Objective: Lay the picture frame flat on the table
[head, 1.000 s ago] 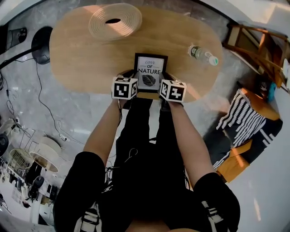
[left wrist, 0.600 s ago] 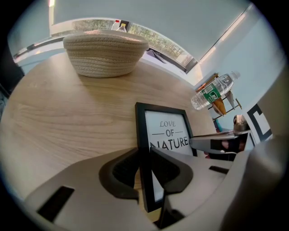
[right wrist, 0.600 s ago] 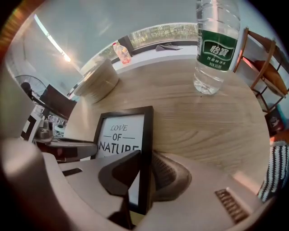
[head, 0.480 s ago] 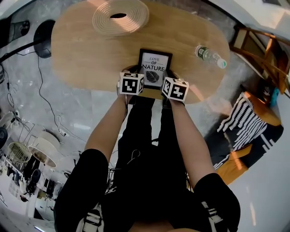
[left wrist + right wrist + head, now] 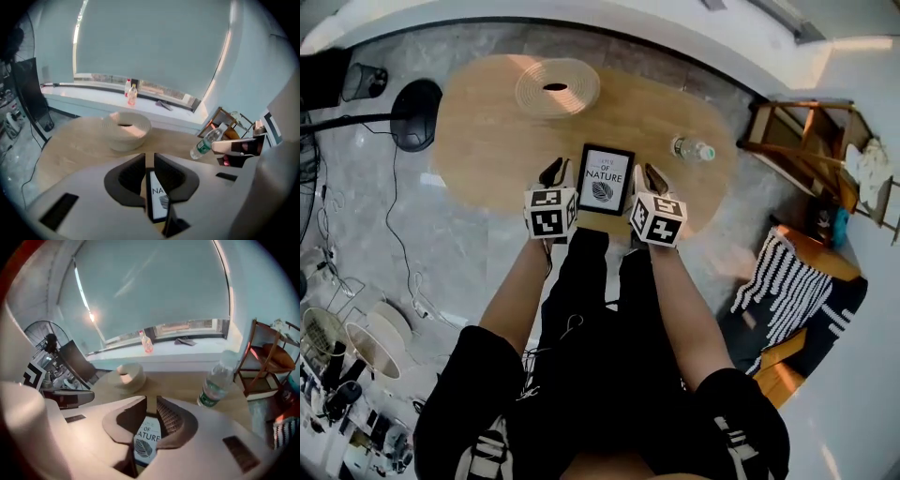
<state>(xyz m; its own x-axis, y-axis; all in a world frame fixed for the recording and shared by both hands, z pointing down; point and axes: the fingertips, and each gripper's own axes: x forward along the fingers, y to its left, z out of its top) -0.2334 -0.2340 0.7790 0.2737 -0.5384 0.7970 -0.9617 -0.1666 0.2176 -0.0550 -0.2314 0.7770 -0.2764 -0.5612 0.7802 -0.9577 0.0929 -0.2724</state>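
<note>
1. A cream, ribbed round bowl (image 5: 534, 94) sits near the far edge of the oval wooden desk (image 5: 487, 150).
2. A clear plastic water bottle with a green label (image 5: 692, 149) lies on its side toward the desk's right end, well apart from the bowl.
3. A black round fan base (image 5: 416, 114) stands on the grey floor (image 5: 487, 244) by the desk's left end.
4. A wooden rack (image 5: 797, 141) and a black-and-white striped cloth (image 5: 787, 267) are off to the right.

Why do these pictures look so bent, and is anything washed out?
Head view: wide lens curves the oval wooden table, sunlight patches glare on it. Left gripper view: dark corners, soft focus. Right gripper view: the clear plastic bottle looks washed out, red tint at left edge.
</note>
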